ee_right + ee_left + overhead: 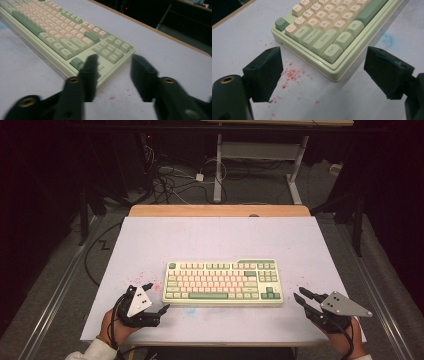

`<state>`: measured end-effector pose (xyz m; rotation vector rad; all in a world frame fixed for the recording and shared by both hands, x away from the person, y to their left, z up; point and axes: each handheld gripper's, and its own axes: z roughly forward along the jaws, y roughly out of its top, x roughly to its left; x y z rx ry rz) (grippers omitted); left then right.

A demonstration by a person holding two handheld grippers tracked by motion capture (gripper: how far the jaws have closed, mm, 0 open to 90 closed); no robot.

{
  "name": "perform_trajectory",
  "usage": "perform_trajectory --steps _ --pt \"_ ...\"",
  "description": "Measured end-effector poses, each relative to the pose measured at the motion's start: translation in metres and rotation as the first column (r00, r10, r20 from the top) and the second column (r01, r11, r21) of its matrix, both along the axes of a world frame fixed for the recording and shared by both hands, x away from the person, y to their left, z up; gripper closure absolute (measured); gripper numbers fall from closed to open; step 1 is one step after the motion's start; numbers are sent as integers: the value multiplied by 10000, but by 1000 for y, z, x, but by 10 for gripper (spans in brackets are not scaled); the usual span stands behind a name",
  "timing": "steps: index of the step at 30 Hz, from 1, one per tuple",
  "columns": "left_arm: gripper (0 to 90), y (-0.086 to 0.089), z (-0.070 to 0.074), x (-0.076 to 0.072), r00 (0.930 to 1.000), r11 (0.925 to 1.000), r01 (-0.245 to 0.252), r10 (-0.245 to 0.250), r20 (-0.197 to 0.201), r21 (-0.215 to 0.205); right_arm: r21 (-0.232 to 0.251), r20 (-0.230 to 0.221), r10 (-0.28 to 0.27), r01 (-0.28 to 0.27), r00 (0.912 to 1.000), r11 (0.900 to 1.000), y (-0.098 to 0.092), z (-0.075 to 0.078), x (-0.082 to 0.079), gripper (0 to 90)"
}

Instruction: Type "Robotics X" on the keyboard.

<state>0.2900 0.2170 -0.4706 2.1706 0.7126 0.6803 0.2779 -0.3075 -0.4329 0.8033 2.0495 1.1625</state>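
Observation:
A pale green keyboard (223, 281) with cream and green keys lies flat on the white tabletop (215, 240). My left gripper (157, 296) rests near the front left, held by a hand in a white sleeve. Its jaws stand wide open, facing the keyboard's (329, 27) Ctrl corner with nothing between them (323, 62). At the front right my right gripper (299, 293) points at the keyboard's (62, 35) right end. Its jaws (115, 58) stand closer together, with a clear empty gap between them, short of the keyboard's corner.
Red specks (292, 75) stain the tabletop left of the keyboard, and a faint blue smudge (388, 40) lies in front of it. A wooden edge (220, 211) runs along the table's far side. Beyond it are floor cables (170, 180) and another desk's legs (260, 165).

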Motion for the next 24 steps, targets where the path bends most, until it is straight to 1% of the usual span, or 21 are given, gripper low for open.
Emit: perform_trajectory --steps 1,2,7,10,14,17,18,24 --pt "151 0 0 0 10000 10000 -12 12 -10 2 0 0 0 0 10000 10000 0 0 0 827" --pt "151 1 0 0 10000 10000 -28 28 -14 -17 -7 -214 79 -79 9997 10000 2 2 3 900" --pt "151 2 0 0 10000 10000 -84 84 -20 -6 -117 -310 461 -465 9985 9989 14 6 12 900" --pt "152 1 0 0 10000 10000 -84 84 -37 36 -363 -427 708 -724 9966 9967 23 5 18 900" --pt "151 0 -1 -1 10000 9999 -66 67 -46 102 -447 -710 936 -970 9931 9943 34 3 26 900" --pt "151 0 -1 -1 9999 9999 -85 86 -55 104 -542 -771 1067 -1110 9913 9923 40 2 29 900" --pt "151 0 -1 -1 10000 9999 -84 84 -47 100 -579 -877 1169 -1222 9893 9908 45 1 32 900" --pt "152 0 -1 -1 10000 10000 -55 56 -63 82 -703 -1110 1446 -1529 9832 9857 58 -3 40 900"
